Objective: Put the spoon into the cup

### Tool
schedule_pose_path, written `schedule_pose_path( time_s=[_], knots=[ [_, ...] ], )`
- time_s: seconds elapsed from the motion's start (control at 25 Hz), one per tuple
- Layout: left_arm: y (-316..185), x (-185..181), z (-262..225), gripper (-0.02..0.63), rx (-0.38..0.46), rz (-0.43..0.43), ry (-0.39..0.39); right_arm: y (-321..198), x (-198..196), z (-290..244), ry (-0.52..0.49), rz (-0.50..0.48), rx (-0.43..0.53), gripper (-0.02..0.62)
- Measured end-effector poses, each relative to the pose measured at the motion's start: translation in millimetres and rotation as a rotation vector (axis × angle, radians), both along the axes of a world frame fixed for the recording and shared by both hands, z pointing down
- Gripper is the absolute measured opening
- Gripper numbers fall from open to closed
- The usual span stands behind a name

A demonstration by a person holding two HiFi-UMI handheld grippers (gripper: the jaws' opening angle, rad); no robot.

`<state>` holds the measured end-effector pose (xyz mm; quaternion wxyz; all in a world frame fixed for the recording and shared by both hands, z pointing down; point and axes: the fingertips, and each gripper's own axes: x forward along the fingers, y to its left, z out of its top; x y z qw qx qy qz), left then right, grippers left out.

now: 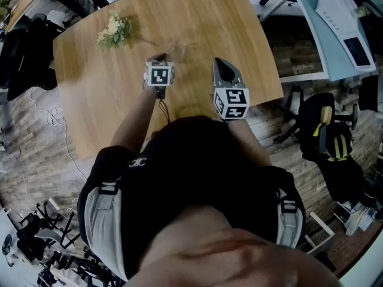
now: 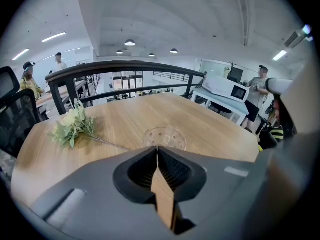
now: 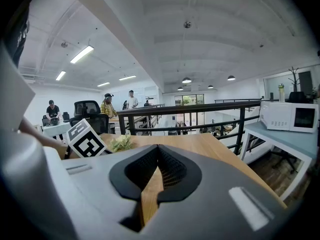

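- Far left: a bunch of pale artificial flowers lies on its side on the wooden table, with its thin stem pointing right.
- Left of centre: the left gripper hangs over the middle of the table. In the left gripper view we see its jaws closed tip to tip, and only wood grain shows behind them.
- Centre: a clear round vessel, which we take for the cup, stands on the table just ahead of the left gripper and right of the flower stem. In the head view it is only a faint glint. The table shows through it, and we cannot tell whether it holds anything. We cannot make out the spoon in any view.
- Right of centre: the right gripper is held beside the left one, nearer the table's right edge. Its jaws also meet at the tips with nothing gripped.
- Far right: a white microwave sits on a pale blue desk, well apart from the table.
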<state>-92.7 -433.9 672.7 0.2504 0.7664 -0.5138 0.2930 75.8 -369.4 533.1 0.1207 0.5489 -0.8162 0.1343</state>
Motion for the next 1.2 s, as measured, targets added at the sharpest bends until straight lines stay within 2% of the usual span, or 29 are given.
schedule_pose_path(
  time_s=[0.24, 0.44, 0.76, 0.84, 0.96, 1.2],
  knots=[
    [0, -1, 10, 0.029, -0.007, -0.001, -0.020, 1, 3, 3, -0.003, 0.001, -0.009, 0.000],
    [1, 3, 2, 0.093, 0.011, 0.013, -0.004, 1, -1, 4, -0.007, -0.008, -0.010, 0.000],
    [6, -3, -18, 0.097, 0.062, -0.021, 0.026, 2, -6, 5, -0.013, -0.028, -0.005, 0.000],
    [7, -7, -27, 0.086, 0.093, -0.040, 0.038, 2, -8, 5, -0.014, -0.034, -0.004, 0.000],
    [8, -18, -42, 0.013, 0.156, -0.085, 0.029, 1, -13, 2, -0.016, -0.050, 0.004, 0.000],
    [16, -32, -63, 0.012, 0.219, -0.133, 0.036, -1, -22, -2, -0.030, -0.088, 0.026, 0.000]
  ],
)
